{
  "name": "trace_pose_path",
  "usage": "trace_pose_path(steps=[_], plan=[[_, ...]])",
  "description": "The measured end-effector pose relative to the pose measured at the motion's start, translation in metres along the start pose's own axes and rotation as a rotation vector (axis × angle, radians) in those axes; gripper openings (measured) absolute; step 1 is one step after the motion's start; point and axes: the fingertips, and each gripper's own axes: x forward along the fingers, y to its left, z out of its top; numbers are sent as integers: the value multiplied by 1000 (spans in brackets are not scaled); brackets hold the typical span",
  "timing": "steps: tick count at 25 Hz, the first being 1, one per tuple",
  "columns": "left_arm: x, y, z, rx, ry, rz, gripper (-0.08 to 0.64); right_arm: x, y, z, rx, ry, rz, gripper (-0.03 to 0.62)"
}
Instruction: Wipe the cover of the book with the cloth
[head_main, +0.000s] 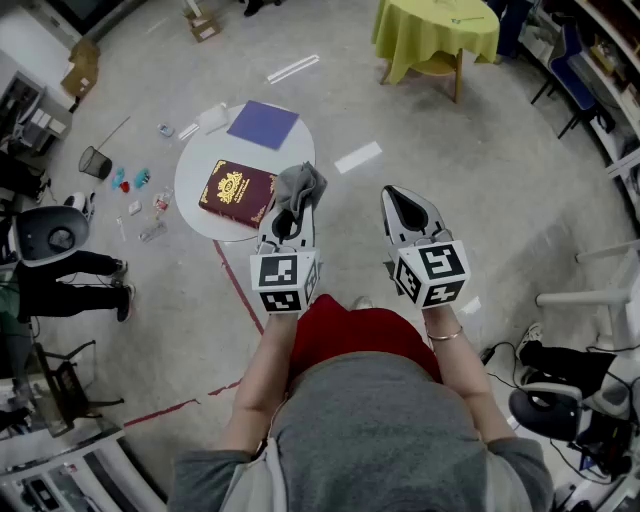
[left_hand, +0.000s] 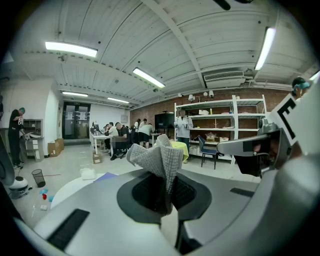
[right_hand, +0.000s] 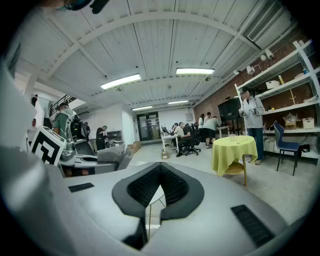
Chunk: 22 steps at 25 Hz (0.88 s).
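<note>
Left tongs (left_hand: 165, 192) clamped on cloth (left_hand: 157, 160), bunch jutting forward; book (head_main: 236, 194) tilted

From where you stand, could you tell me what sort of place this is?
Probably a shared workshop or lab-style office: open shelving against a brick wall, people working at desks at the back, and a bare concrete floor marked with tape.

You hold both grippers out in front of you, side by side, forearms roughly parallel. Your left gripper (head_main: 290, 215) has its jaws clamped on the cloth (head_main: 301, 184), which bunches out past the tips. Your right gripper (head_main: 404, 200), just to its right, has its jaws closed together on nothing.
</note>
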Motion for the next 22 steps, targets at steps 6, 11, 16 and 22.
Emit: trace_pose_path(steps=[6, 11, 16, 22], plan=[[-1, -8, -1, 4, 6, -2, 29, -5, 2, -2, -7, -2, 32, 28], [0, -8, -1, 6, 6, 0, 29, -6, 2, -3, 4, -4, 35, 29], [9, -12, 2, 13, 7, -7, 29, -10, -17, -6, 31, 6, 0, 29], [35, -10, 10, 21, 6, -7, 29, -2, -43, -5, 41, 11, -41, 29]])
